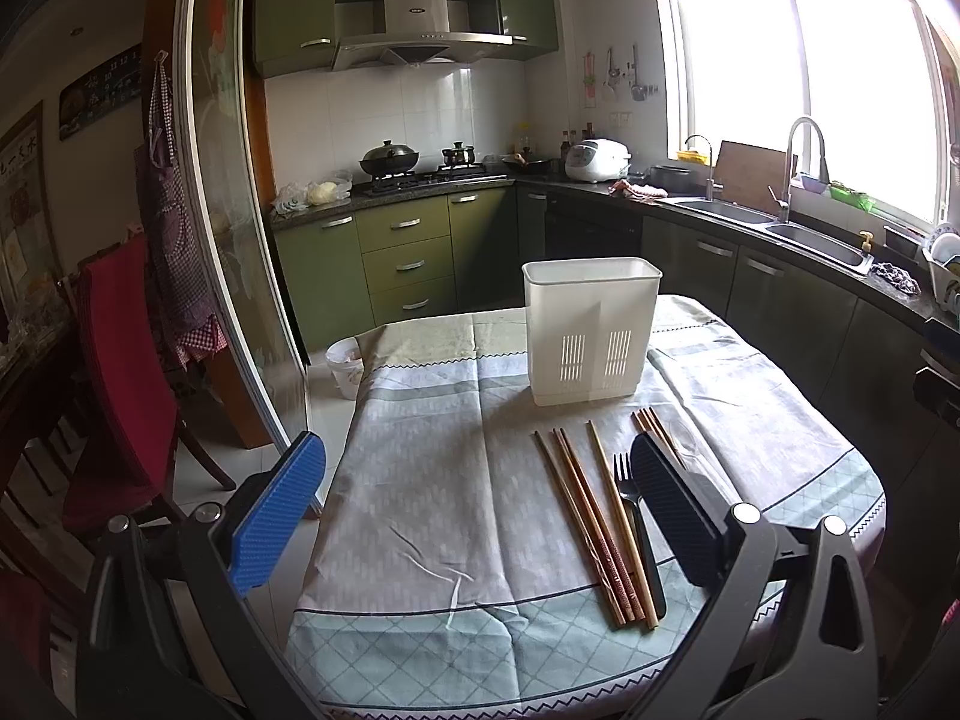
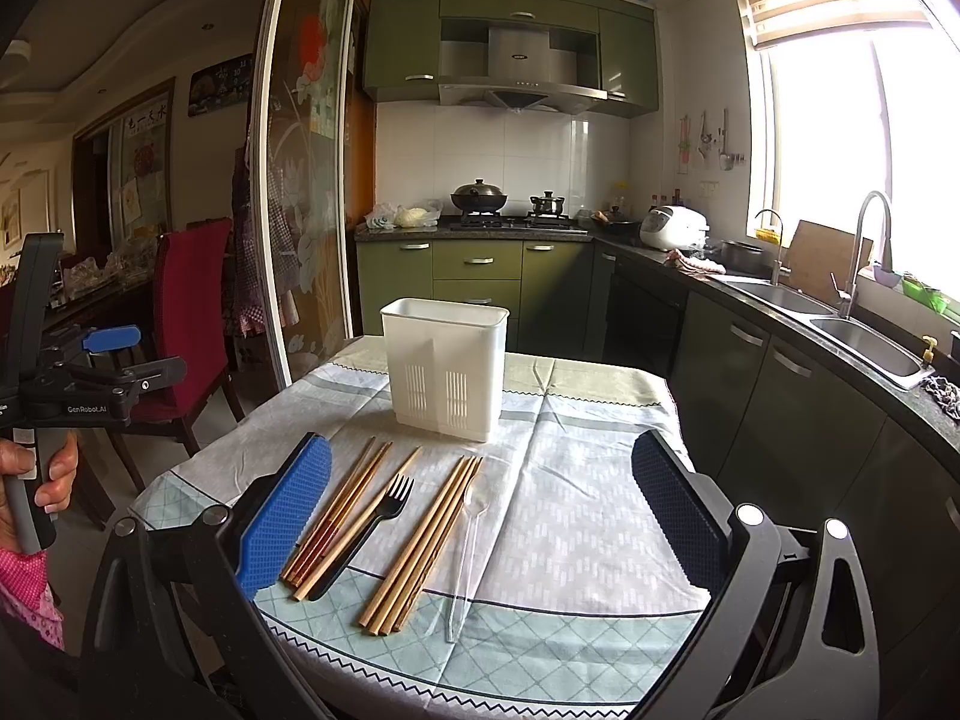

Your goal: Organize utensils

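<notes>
A white slotted utensil holder [image 1: 591, 330] [image 2: 445, 366] stands upright on the cloth-covered table [image 1: 432, 480] [image 2: 570, 510]. In front of it lie wooden chopsticks [image 1: 591, 525] [image 2: 336, 516], a black plastic fork [image 1: 636, 522] [image 2: 372, 522], a second bundle of chopsticks [image 2: 423, 540] [image 1: 660, 429] and a clear plastic spoon [image 2: 468, 534]. My left gripper [image 1: 480, 507] hovers open above the table's near side, its right finger beside the fork. My right gripper [image 2: 480, 516] is open too, above the utensils. The left gripper [image 2: 114, 339] also shows at the left of the right wrist view, held by a hand [image 2: 36, 474].
A red chair [image 1: 120, 372] [image 2: 192, 312] and a glass sliding door [image 1: 234, 228] stand left of the table. A small white bin [image 1: 345, 366] sits on the floor. Green kitchen cabinets [image 2: 480, 270], a stove with pots and a counter with a double sink [image 2: 852, 336] line the back and right.
</notes>
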{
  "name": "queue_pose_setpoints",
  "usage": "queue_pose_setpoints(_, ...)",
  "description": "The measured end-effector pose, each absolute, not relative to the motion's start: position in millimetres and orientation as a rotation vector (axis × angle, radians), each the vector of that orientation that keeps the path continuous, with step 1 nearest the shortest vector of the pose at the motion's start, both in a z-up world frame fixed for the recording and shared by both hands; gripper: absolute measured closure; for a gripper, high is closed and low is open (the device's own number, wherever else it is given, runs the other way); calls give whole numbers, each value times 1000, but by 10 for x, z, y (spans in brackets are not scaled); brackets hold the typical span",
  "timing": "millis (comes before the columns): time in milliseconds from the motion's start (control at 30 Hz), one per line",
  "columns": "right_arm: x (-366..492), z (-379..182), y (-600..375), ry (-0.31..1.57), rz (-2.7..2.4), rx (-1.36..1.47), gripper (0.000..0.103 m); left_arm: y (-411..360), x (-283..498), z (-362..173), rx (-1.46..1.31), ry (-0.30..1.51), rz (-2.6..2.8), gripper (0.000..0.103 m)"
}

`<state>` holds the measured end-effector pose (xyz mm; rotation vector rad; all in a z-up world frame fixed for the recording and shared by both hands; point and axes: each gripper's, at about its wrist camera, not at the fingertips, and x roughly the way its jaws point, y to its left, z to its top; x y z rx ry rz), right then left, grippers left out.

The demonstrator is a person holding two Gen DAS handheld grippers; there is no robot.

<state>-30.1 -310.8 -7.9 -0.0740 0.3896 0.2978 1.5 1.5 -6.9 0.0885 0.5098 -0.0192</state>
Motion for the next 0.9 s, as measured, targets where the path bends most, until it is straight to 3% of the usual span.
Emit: queue_pose_setpoints(900,-271,-118,-3097,393,296,-73,4,46,31,-120,90,517,-13,6)
